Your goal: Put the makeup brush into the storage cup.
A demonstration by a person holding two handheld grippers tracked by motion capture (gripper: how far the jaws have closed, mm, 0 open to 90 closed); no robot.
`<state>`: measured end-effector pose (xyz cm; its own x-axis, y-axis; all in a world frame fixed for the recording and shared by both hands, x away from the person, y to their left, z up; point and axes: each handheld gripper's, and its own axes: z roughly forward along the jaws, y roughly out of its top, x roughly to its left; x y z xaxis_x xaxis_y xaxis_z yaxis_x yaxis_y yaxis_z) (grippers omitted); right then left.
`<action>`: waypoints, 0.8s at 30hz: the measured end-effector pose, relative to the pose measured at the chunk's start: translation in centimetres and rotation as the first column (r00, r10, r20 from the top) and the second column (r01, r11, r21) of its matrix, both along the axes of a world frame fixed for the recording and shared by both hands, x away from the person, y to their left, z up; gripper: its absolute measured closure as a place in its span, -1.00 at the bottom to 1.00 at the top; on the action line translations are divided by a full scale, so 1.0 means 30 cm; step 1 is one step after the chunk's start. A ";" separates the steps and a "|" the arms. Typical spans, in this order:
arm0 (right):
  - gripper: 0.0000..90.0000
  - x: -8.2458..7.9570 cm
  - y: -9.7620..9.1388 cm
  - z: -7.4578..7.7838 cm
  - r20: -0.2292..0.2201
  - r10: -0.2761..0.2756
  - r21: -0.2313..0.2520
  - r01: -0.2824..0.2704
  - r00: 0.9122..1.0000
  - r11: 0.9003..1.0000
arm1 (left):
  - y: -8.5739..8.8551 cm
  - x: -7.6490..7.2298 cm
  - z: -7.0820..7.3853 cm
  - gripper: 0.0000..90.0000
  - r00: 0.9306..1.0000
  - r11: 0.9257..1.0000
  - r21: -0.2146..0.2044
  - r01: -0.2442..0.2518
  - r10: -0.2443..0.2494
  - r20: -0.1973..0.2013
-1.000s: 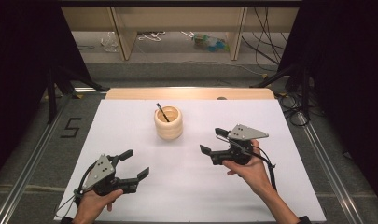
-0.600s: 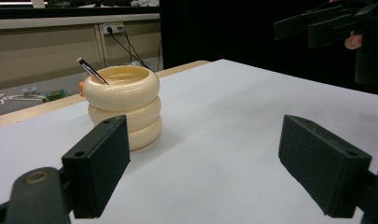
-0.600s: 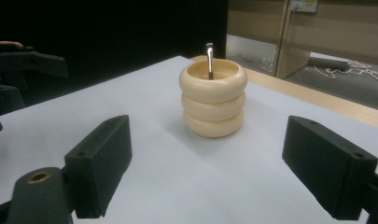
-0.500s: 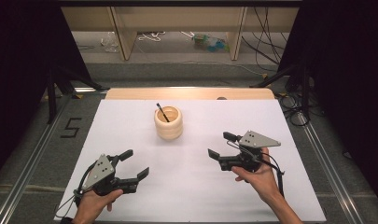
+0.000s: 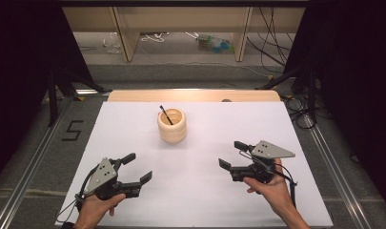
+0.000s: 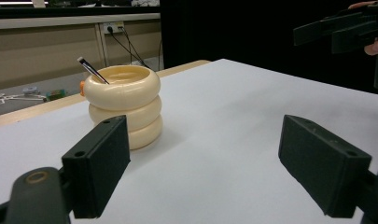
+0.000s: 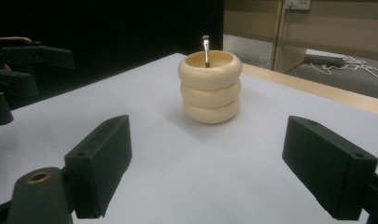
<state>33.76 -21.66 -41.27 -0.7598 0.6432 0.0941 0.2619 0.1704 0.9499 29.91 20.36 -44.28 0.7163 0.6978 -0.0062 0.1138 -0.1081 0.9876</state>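
your white table (image 5: 190, 191) carries just one thing, a cream holder (image 5: 172, 125) built like three stacked rings, and it stands upright in the middle of the sheet toward the far edge, well apart from both your hands. judging from how things lie, the job with the holder looks either barely begun or already wrapped up; i can't tell which, since nothing is gripped and nothing lies loose on the table. what the pictures do settle is that neither tool touches the holder.

your left gripper (image 5: 139, 169) sits near the close left corner with its jaws spread wide and nothing between them; the left gripper view confirms it, the two black pads standing far apart with the holder (image 6: 123, 103) beyond them. your right gripper (image 5: 232, 155) hovers at the close right, jaws likewise parted and bare, pointed toward the middle; in its own view the holder (image 7: 210, 87) stands straight ahead between the pads, some way off.

the holder itself looks smooth, matte and wide-mouthed, sitting flat.

smallest of all, a thin dark brush (image 5: 165, 114) leans inside it, the tip poking above the rim toward the far left; in the right gripper view that brush (image 7: 206, 50) shows a pale end rising just over the lip.
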 end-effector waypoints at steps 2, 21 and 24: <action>-0.63 -0.011 -0.006 -0.002 -0.004 0.002 -0.012 -0.002 1.000 1.000 | 0.001 -0.002 0.001 -0.64 1.000 1.000 0.011 -0.006 0.006 -0.004; -0.63 -0.087 -0.038 -0.018 0.012 -0.015 0.000 0.015 1.000 1.000 | 0.000 -0.002 0.000 -0.64 1.000 1.000 0.008 -0.007 0.007 -0.005; -0.63 -0.091 -0.043 -0.020 0.018 -0.025 0.006 0.025 1.000 1.000 | 0.001 -0.001 0.001 -0.64 1.000 1.000 0.013 -0.005 0.005 -0.001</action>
<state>31.02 -22.94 -41.88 -0.7452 0.6615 0.0840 0.2483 0.1584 0.9556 29.88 20.38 -44.26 0.7129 0.7013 0.0018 0.1157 -0.1202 0.9860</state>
